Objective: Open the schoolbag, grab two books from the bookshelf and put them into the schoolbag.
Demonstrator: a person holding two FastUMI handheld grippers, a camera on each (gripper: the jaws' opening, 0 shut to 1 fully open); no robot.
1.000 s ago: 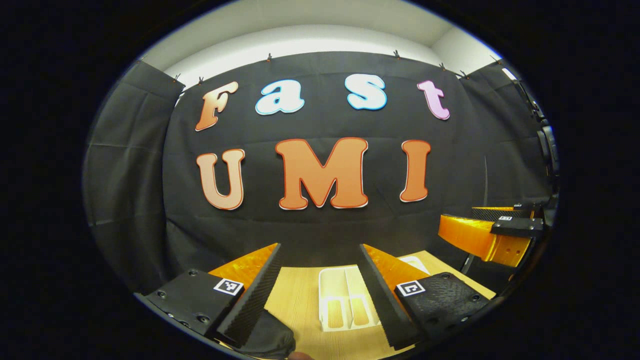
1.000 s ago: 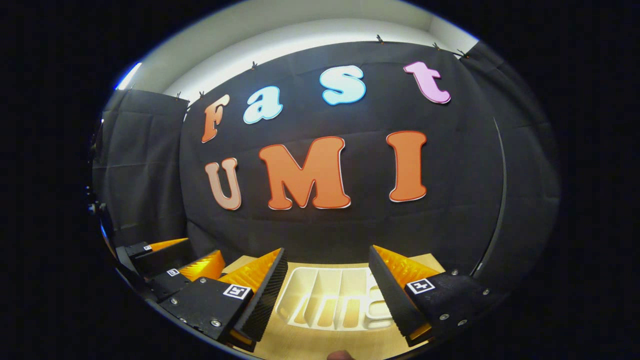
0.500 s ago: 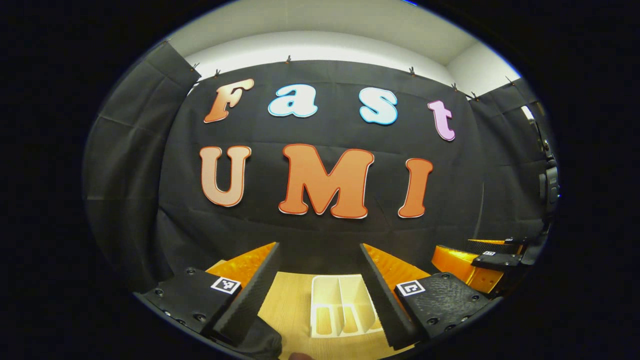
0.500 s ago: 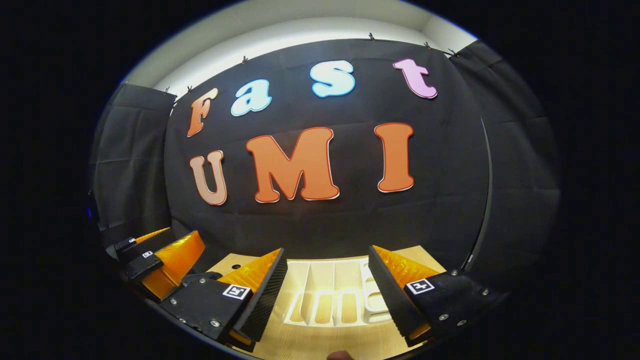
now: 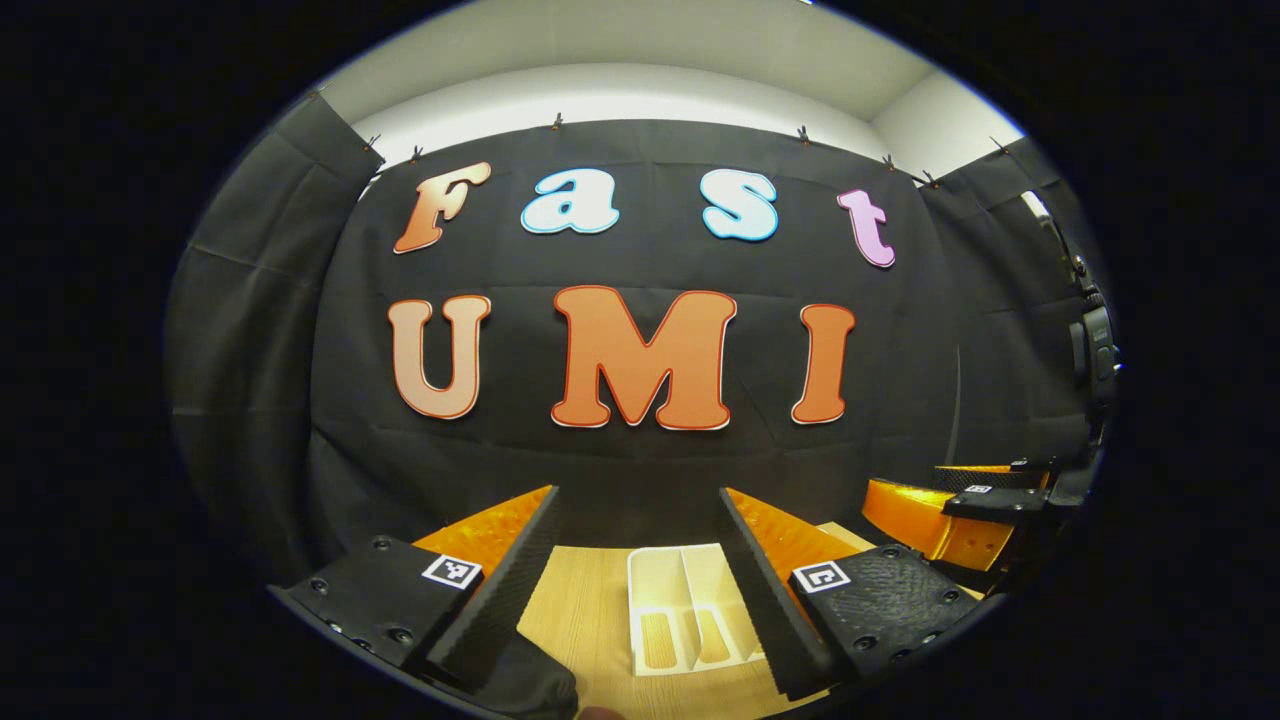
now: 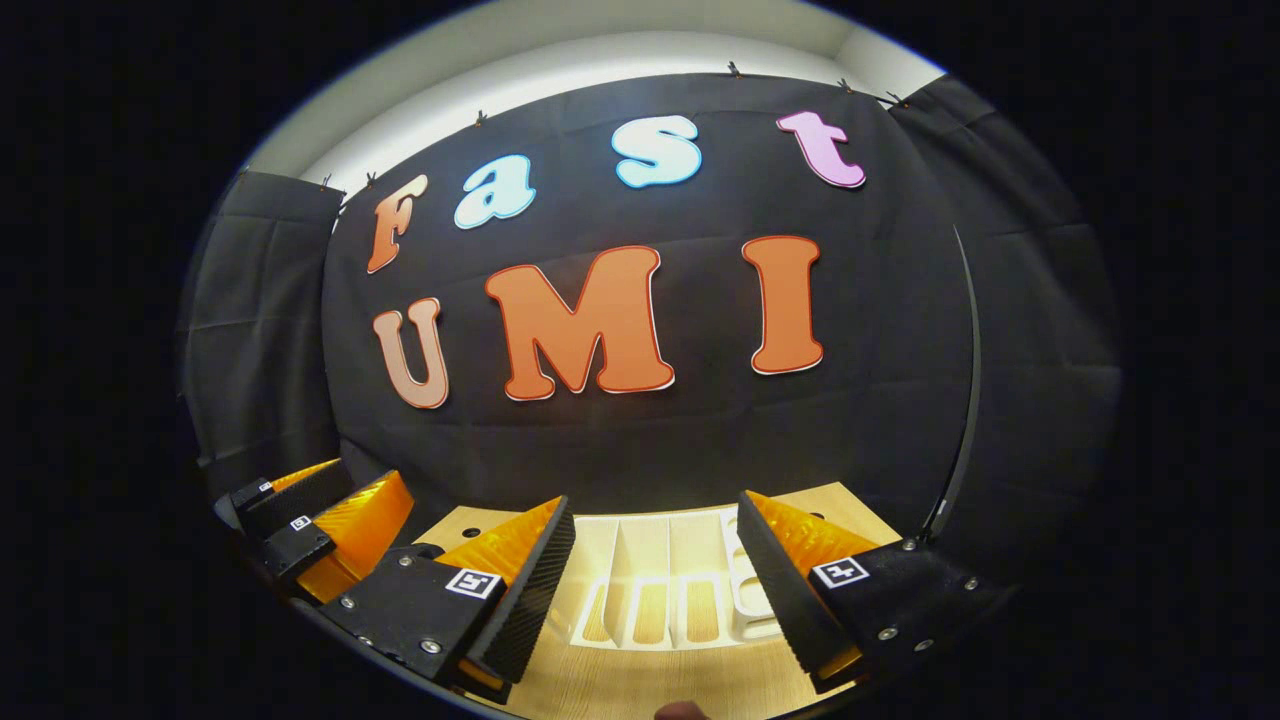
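2 grippers, left (image 5: 640, 590) and right (image 6: 655, 590), jaws spread, holding nothing | white bookshelf (image 6: 660, 590) on desk (image 6: 640, 685) | books likely stiff; pinch spines.

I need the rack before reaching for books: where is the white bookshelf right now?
The white bookshelf stands on the wooden table, ahead between the open right gripper fingers; in the left gripper view it sits nearer that gripper's right finger.
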